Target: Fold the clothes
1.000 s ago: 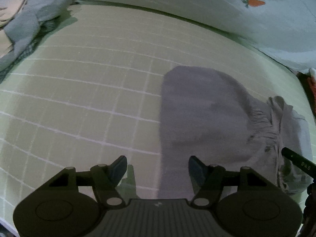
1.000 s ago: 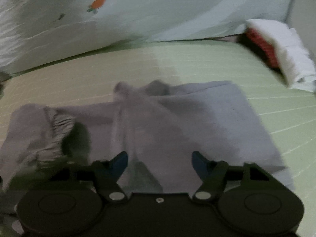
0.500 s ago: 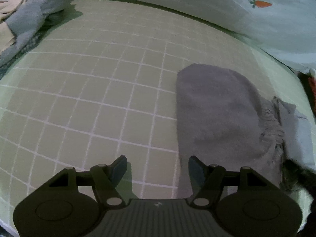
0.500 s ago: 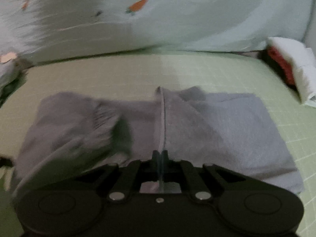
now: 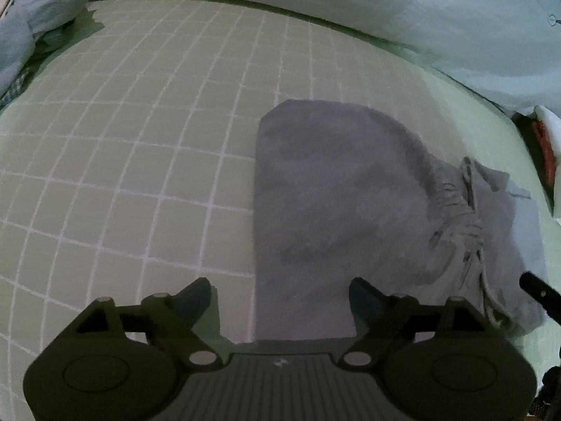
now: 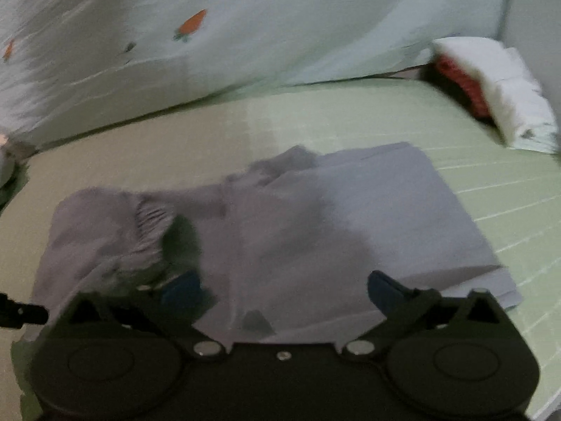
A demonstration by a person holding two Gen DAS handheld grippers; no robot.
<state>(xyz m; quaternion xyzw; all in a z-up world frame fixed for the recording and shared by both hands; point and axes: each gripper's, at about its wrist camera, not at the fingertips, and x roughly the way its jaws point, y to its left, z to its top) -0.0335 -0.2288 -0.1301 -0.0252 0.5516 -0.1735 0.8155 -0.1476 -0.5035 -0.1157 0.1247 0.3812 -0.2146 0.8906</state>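
The grey garment (image 6: pixel 315 231) lies part-folded on the green bed (image 5: pixel 140 175). Both tongs, left (image 5: pixel 280 296) and right (image 6: pixel 284 289), are opening, gripping nothing; each should pinch a hem corner squarely.

Dim bluish light, grainy, fisheye-bent edges with dark corners; right wrist view motion-blurred, left wrist view sharper

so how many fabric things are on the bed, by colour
grey garment: 1
light blue clothes pile: 1
pale carrot-print quilt: 1
white and red folded cloth: 1
total: 4, all on the green checked sheet
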